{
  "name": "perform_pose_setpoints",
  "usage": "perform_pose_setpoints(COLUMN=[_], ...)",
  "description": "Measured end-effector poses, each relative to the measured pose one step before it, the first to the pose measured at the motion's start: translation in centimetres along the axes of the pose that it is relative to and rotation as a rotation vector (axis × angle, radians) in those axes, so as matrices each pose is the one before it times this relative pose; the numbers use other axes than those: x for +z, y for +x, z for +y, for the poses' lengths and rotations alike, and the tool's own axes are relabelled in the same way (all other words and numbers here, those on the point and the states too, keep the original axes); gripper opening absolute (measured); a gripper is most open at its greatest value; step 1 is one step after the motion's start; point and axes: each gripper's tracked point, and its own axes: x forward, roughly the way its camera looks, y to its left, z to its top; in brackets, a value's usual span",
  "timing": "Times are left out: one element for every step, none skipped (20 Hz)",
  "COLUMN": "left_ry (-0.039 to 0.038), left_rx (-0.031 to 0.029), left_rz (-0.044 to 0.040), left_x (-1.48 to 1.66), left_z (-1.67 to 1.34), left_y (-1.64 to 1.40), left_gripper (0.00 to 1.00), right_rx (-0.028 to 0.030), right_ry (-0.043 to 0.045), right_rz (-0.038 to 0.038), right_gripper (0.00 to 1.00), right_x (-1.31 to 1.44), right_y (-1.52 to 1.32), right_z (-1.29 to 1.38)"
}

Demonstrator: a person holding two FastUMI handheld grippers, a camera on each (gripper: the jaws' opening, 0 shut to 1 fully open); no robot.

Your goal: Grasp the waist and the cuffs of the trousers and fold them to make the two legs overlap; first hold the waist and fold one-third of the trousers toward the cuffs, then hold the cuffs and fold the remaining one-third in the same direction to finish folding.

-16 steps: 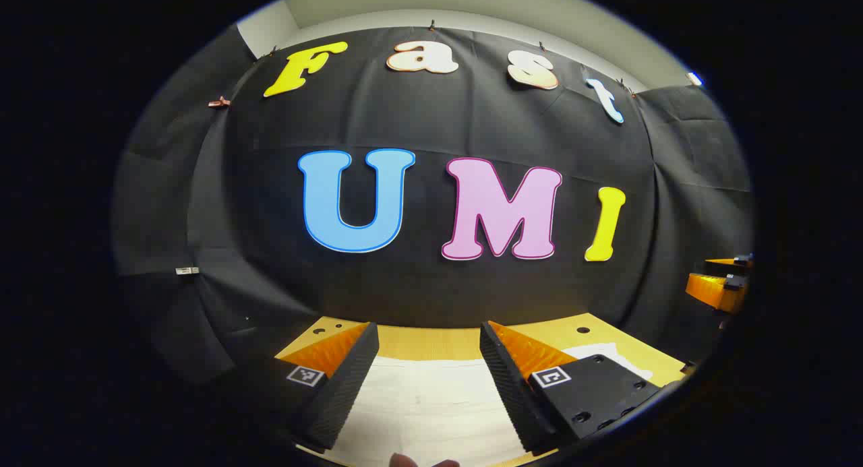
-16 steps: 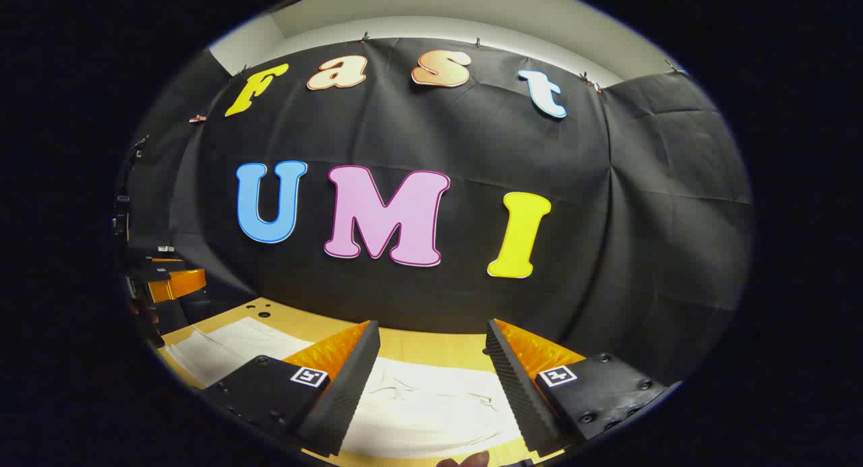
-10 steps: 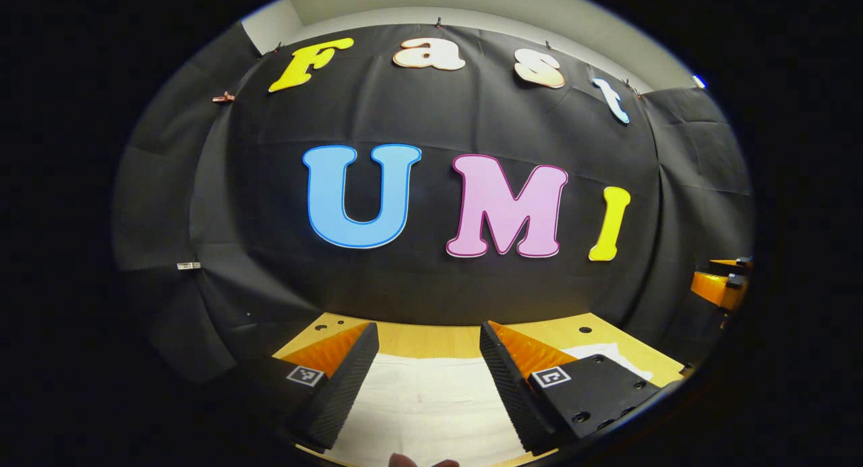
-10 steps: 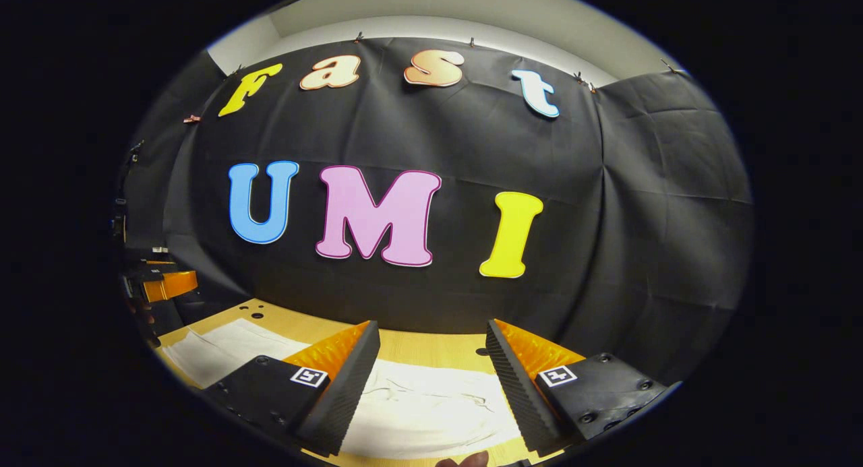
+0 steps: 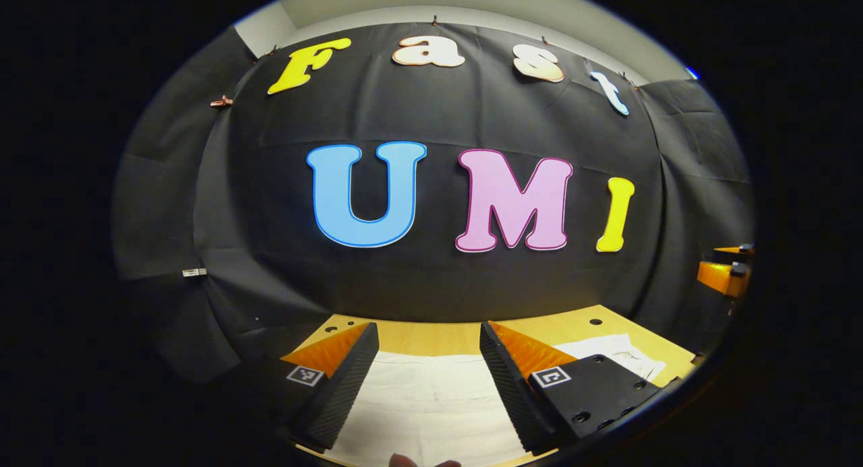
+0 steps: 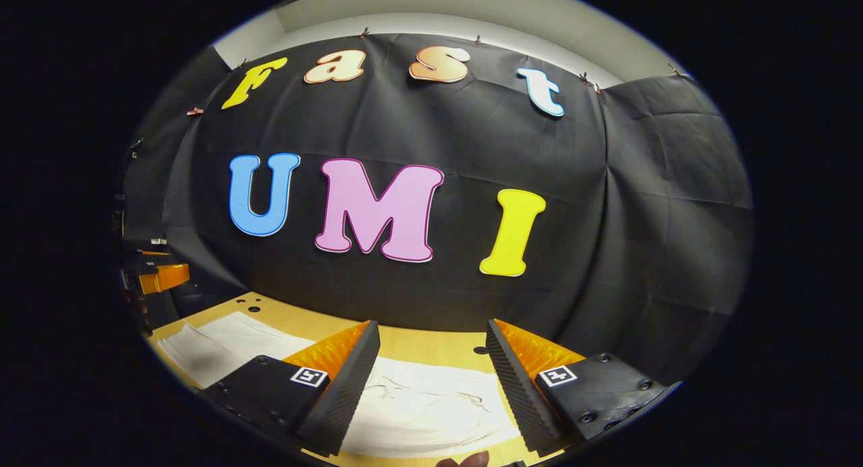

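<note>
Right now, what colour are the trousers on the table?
White; the trousers show best in the right gripper view.

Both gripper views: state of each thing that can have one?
left gripper: open, fingers spread above the cloth, holding nothing.
right gripper: open, holding nothing.
trousers: white, lying flat on the table, slightly wrinkled, not gripped.
table: wooden, bearing the trousers.

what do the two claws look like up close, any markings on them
Each claw, left claw and right claw, has two wedge-shaped fingers with ribbed inner faces. Behind them are black blocks with screw holes, and each finger carries a small square black-and-white tag.
</note>
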Motion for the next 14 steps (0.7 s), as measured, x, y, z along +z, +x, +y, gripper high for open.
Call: perform_pose_setpoints(left_ry=[0.02129,0.03189,0.04252,0.05244,0.05605,0.05847,0.06698,0.06618,0.06682,0.06179,0.06721,0.04332,0.04757,0.05083], left_rx=[0.00228,0.00528,0.00123,0.00125,-0.00574,-0.01306,-0.02078,-0.01638,-0.01467,-0.01582,-0.02654,-0.02525,-0.02329,-0.01424], left_rz=[0.00484,0.00863,0.01388,0.01941,0.02290,0.02054,0.02827,0.02780,0.02661,0.03227,0.04828,0.03751,0.03225,0.02861], left_x=[-0.472,-0.874,-0.958,-1.453,-1.479,-1.669,-1.725,-1.875,-1.754,-2.370,-2.985,-2.159,-2.138,-1.917], left_z=[0.771,1.120,1.104,1.151,1.011,0.868,0.730,0.536,0.351,0.108,-0.112,-0.306,-0.243,-0.056], left_y=[-0.123,-0.272,-0.332,-0.126,-0.332,-0.534,-0.429,-0.328,-0.339,-0.292,-0.325,-0.290,-0.181,-0.122], left_gripper=[0.96,0.95,0.94,0.94,0.95,0.96,0.96,0.97,0.97,0.97,0.97,0.96,0.96,0.96], right_rx=[-0.00501,-0.00625,-0.00513,0.00004,0.00539,0.01600,0.02074,0.02737,0.02898,0.03449,0.04603,0.03938,0.03559,0.03384], right_ry=[-0.02651,-0.03869,-0.05328,-0.07040,-0.07858,-0.07905,-0.07364,-0.06363,-0.05804,-0.05350,-0.06589,-0.04562,-0.04143,-0.03678], right_rz=[0.00383,0.00245,0.00323,0.00665,0.01335,0.01725,0.01611,0.01759,0.02112,0.02363,0.03594,0.02737,0.02251,0.02389], right_gripper=[0.97,0.97,0.98,0.97,0.97,0.97,0.98,0.98,0.97,0.97,0.97,0.97,0.98,0.98], right_x=[-0.313,-0.279,-0.651,-0.912,-1.226,-1.281,-1.395,-1.590,-1.592,-1.650,-2.283,-1.811,-1.495,-1.435], right_y=[-0.012,-0.147,-0.075,-0.142,-0.082,-0.049,-0.115,-0.207,-0.105,-0.147,-0.319,-0.270,0.014,0.233], right_z=[-0.577,-0.640,-0.844,-0.744,-0.719,-0.371,0.159,0.270,0.642,0.741,1.066,1.044,1.378,0.923])
